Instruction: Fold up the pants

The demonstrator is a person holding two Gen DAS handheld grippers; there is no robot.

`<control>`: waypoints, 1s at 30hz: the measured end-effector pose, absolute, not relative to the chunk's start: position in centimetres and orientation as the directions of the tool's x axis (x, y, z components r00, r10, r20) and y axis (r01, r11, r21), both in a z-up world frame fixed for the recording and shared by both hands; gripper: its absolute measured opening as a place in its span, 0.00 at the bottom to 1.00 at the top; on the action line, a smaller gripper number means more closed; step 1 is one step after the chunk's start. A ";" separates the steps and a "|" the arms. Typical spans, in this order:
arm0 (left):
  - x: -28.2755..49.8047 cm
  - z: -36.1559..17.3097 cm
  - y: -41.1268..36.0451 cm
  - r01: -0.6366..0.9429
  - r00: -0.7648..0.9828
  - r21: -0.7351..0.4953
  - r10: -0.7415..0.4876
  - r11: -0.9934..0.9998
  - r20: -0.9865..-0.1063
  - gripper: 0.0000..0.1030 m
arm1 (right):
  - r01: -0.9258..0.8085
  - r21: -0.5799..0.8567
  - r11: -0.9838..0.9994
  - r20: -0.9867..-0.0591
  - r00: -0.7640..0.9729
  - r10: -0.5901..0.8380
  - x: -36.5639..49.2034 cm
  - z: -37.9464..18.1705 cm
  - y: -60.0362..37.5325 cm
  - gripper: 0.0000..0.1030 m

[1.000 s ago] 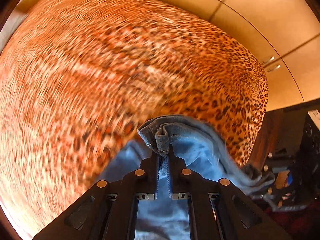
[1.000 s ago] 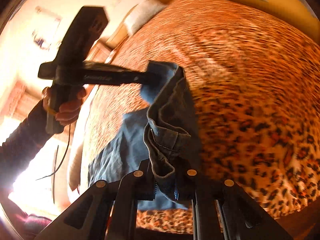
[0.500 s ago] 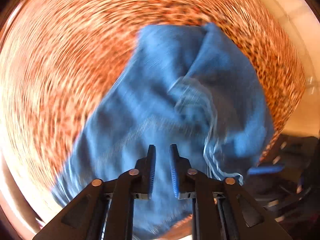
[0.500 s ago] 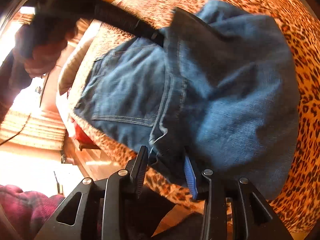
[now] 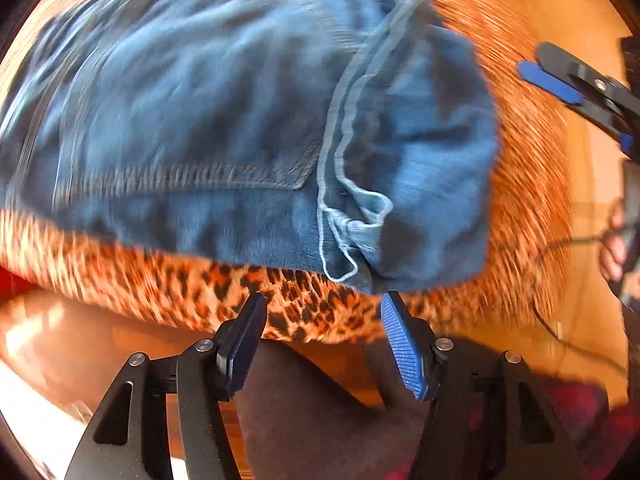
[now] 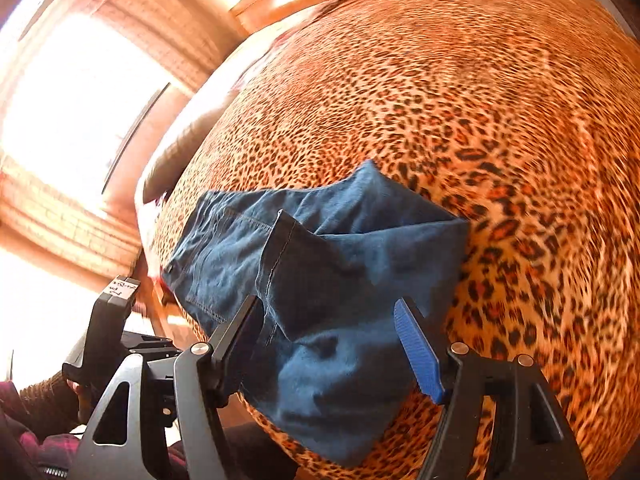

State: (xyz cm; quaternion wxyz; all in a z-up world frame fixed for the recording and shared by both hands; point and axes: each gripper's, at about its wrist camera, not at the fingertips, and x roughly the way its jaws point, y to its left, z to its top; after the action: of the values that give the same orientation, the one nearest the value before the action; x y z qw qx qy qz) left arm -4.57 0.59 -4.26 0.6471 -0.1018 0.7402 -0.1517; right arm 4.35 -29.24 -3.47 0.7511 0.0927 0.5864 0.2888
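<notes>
Both wrist views close, sharing jeans

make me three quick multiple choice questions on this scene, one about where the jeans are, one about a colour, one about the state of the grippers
1. Where do the jeans lie?
A. on the leopard-print bedspread
B. on a wooden chair
C. hanging from both grippers

2. What colour are the gripper pads?
A. red
B. blue
C. white

3. How do the left gripper and the right gripper stand?
A. both shut on denim
B. one open, one shut
C. both open, holding nothing

Answers:
1 A: the folded denim rests on the spotted cover near its edge.
2 B: ribbed blue pads show in both views.
3 C: the jaws stand wide apart, with no cloth clamped.
</notes>
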 end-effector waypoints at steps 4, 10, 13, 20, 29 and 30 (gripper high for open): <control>-5.3 -4.0 1.1 -0.208 -0.046 -0.354 -0.371 0.912 -0.928 0.58 | -0.537 0.388 0.749 -0.861 0.081 0.503 6.3 -4.9 -25.9 0.68; -7.0 -5.2 0.7 -0.401 0.001 -0.280 -0.306 0.872 -0.952 0.63 | -0.703 0.314 0.638 -0.896 0.002 0.443 9.4 -8.0 -21.5 0.68; -7.7 -4.3 0.6 -0.425 0.067 -0.263 -0.259 0.866 -0.964 0.24 | -0.760 0.346 0.550 -0.901 -0.105 0.421 9.6 -10.5 -18.7 0.34; -8.4 -3.7 3.4 -0.582 0.091 -0.231 -0.220 0.780 -0.971 0.15 | -0.796 0.301 0.525 -0.899 -0.053 0.434 12.1 -8.4 -14.9 0.01; -14.9 0.3 5.2 -0.708 0.191 -0.425 -0.427 0.563 -0.884 0.46 | -0.660 0.346 0.667 -0.912 -0.070 0.404 15.1 -7.8 -24.2 0.57; -15.6 0.1 4.1 -0.707 0.190 -0.464 -0.488 0.534 -0.852 0.46 | -0.638 0.366 0.678 -0.907 -0.082 0.413 14.8 -7.9 -25.9 0.57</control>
State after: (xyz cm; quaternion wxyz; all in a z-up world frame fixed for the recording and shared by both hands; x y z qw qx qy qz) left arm -15.61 4.13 0.10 0.6082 -0.4743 0.6301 0.0899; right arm 14.84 -25.90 -7.91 0.6716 -0.0901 0.6227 0.3912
